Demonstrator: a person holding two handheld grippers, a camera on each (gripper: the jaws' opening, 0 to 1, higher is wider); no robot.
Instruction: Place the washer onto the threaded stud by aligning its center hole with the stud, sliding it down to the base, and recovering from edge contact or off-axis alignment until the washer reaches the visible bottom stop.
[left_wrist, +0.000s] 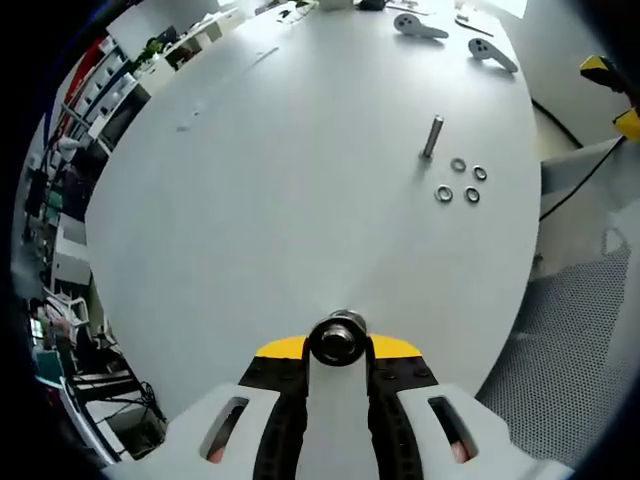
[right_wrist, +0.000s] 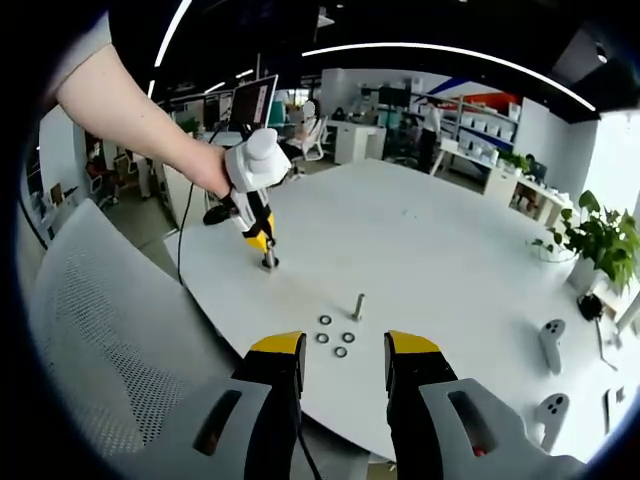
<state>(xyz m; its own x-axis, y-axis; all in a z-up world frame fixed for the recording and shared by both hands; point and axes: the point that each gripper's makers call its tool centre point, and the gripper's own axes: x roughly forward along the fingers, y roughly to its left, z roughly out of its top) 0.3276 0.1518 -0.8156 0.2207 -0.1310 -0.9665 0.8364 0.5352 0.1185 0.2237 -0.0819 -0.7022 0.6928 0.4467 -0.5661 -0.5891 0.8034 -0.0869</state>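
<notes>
A slim metal threaded stud (left_wrist: 432, 137) (right_wrist: 358, 305) stands upright on the white round table (left_wrist: 300, 200) (right_wrist: 430, 250). Several loose washers (left_wrist: 458, 164) (right_wrist: 325, 320) lie flat beside its base, none on it. My left gripper (left_wrist: 338, 345) is shut on a short metal cylinder (left_wrist: 338, 338), seen end-on between its yellow tips, well short of the stud. In the right gripper view a hand holds that left gripper (right_wrist: 262, 240) with the cylinder (right_wrist: 269, 262) touching the table left of the stud. My right gripper (right_wrist: 345, 345) hovers open near the washers, holding nothing.
Two white handheld controllers (left_wrist: 420, 26) (right_wrist: 551, 343) lie on the table's far side. A grey mesh chair (right_wrist: 100, 330) (left_wrist: 575, 340) stands at the near table edge. A potted plant (right_wrist: 595, 235) sits to the right. Desks and shelves ring the room.
</notes>
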